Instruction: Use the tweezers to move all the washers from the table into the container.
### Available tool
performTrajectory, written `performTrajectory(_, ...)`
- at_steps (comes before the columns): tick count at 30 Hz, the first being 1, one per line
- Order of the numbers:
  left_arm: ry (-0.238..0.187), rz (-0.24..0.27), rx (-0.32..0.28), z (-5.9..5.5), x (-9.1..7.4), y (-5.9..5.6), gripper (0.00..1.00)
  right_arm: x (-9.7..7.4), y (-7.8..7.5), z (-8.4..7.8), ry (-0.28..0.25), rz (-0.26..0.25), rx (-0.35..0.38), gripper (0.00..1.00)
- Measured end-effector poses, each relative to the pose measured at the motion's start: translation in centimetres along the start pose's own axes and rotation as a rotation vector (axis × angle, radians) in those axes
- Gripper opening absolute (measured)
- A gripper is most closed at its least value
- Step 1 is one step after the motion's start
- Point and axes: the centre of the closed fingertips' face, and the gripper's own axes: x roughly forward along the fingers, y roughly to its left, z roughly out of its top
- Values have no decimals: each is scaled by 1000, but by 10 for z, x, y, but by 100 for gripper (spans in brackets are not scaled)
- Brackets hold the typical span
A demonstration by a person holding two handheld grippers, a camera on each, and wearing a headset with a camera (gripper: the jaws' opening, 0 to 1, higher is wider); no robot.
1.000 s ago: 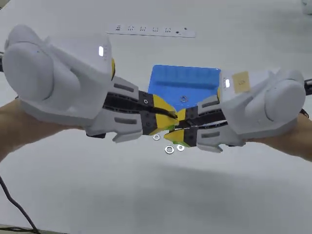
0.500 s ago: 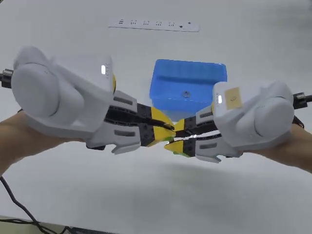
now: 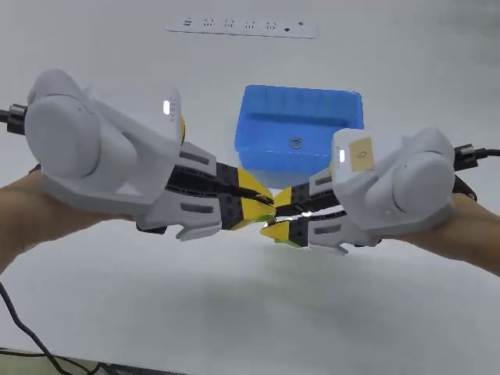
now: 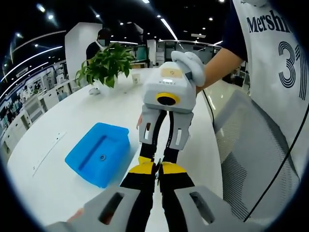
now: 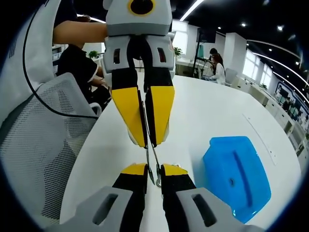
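— White tabletop (image 3: 234,312), wide and bright. How far along are they, do you reckon?

— Start at the tools. The left gripper (image 3: 266,205) is clamped on the tweezers (image 5: 149,159). In the right gripper view you can see the thin steel legs pinched between its yellow jaws and running on toward the right gripper (image 3: 280,213). That one's jaws stand close on either side of the tweezers' free end, but whether they actually press it I cannot tell.

— So the two meet tip to tip?

— Yes, over the middle of the tabletop and seemingly held up off it, just on the near side of the container (image 3: 269,117). It's a shallow blue plastic box with an open top, sitting toward the far edge. A power strip (image 3: 242,27) lies beyond it, along that edge.

— And what has gone in?

— One washer (image 3: 295,142), a small grey metal ring lying flat on the blue floor, apart from the walls. So I'd call the job started, not finished. Anything left on the tabletop would sit under the grippers, hidden from the head view, so I cannot count it.

— Anything in the tweezers' tips?

— Too fine to tell.
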Motion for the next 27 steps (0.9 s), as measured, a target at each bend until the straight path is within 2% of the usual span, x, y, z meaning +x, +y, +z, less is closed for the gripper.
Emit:
performTrajectory(9, 12, -7, -5, -7, 4, 1, 7, 5, 1, -5, 5, 10, 17, 12)
performTrajectory(27, 34, -23, -1, -11, 10, 3, 7, 9, -1, -12, -6, 0, 55, 12)
